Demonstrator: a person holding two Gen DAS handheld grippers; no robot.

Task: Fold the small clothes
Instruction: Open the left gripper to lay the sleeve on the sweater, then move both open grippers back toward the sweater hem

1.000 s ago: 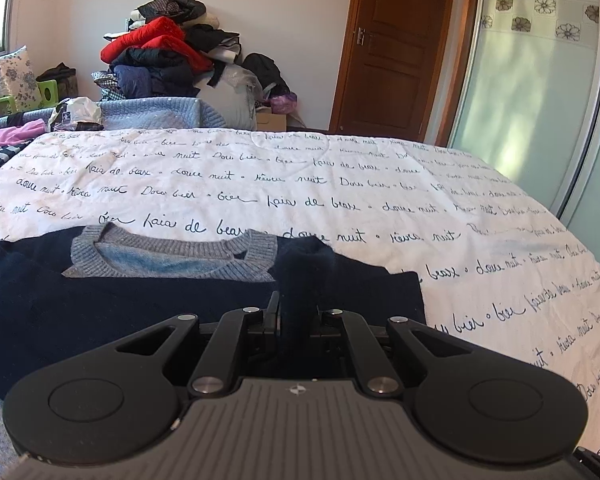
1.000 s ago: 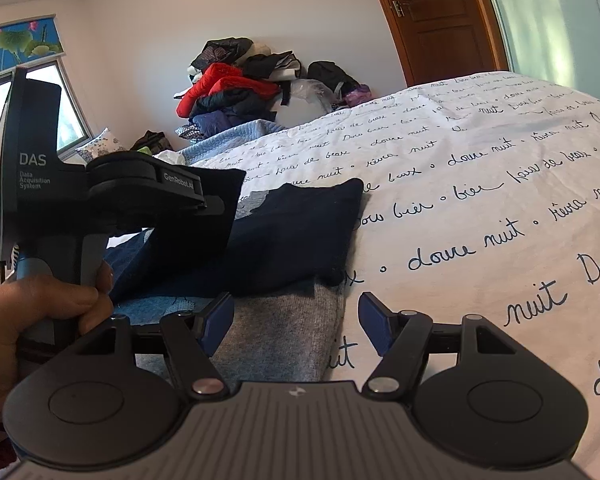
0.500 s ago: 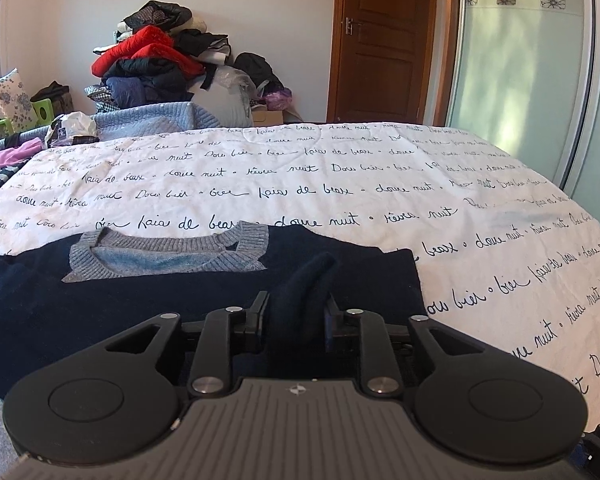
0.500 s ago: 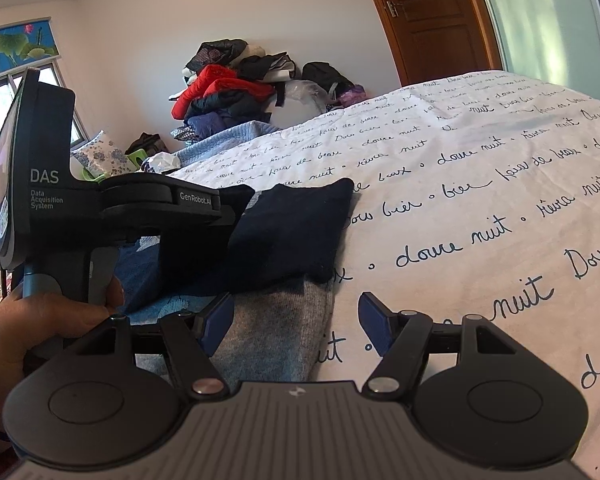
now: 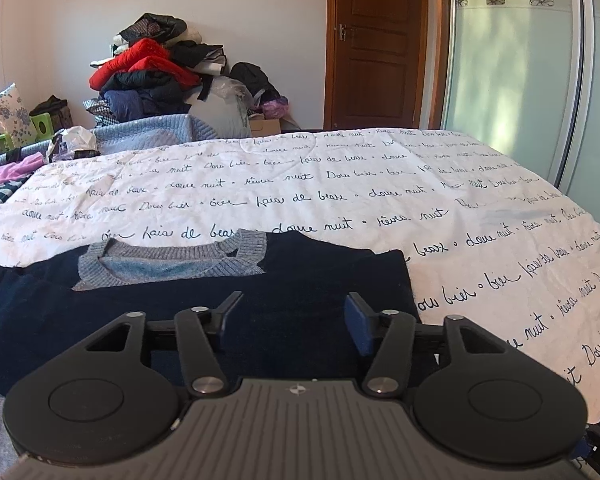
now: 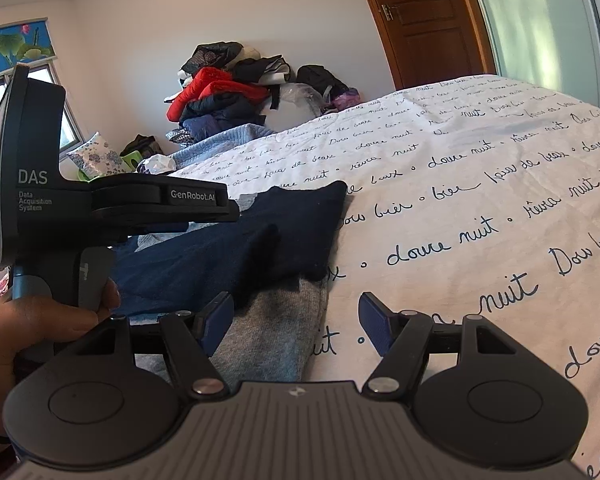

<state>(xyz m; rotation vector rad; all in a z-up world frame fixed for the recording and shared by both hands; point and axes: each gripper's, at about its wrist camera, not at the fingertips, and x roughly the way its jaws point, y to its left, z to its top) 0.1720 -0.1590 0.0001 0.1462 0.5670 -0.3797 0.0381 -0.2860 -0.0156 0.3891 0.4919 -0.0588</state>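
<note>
One navy sweater [image 5: 204, 312] flat on bed [image 5: 380, 184], two grippers, left gripper [image 5: 292, 324] jaws just opening, right gripper [image 6: 296, 320] jaws apart, empty.

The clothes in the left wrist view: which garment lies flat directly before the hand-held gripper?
The navy sweater with the grey collar; the other clothes sit in a pile by the far wall.

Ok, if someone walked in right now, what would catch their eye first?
Probably the navy sweater with its grey collar, lying flat on the near side of the white bedspread covered in handwritten script. Beyond the bed, a heap of clothes topped by a bright red jacket is piled against the far wall, left of the wooden door.
</note>
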